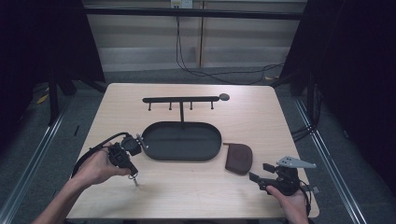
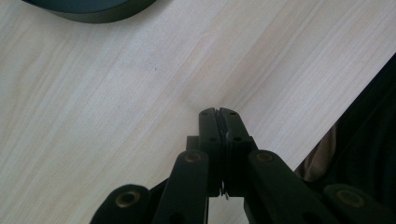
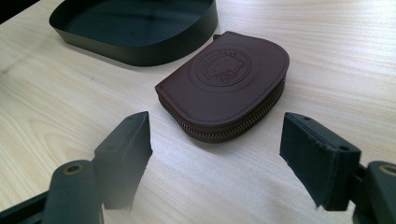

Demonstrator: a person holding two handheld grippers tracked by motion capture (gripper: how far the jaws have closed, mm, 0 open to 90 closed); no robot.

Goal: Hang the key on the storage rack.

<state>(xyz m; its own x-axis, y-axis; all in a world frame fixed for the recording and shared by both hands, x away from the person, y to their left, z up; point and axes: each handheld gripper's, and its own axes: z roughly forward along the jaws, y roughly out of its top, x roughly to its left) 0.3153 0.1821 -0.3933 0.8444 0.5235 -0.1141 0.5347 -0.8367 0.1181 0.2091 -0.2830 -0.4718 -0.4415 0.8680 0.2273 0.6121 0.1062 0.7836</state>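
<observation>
**Left jaws pinched shut, right jaws wide at the pouch**

Your light wooden table [image 1: 187, 191] carries a dark oval tray [image 1: 182, 141] with a hook rail [image 1: 181, 99] standing over it. The brown zip pouch [image 3: 226, 81] lies flat just beside the tray's right end. Your right gripper [image 3: 215, 158] points at the pouch, jaws spread wide and holding nothing. Your left gripper [image 2: 218, 113] is pressed closed on a small metal thing [image 1: 135, 177] dangling below it.
</observation>
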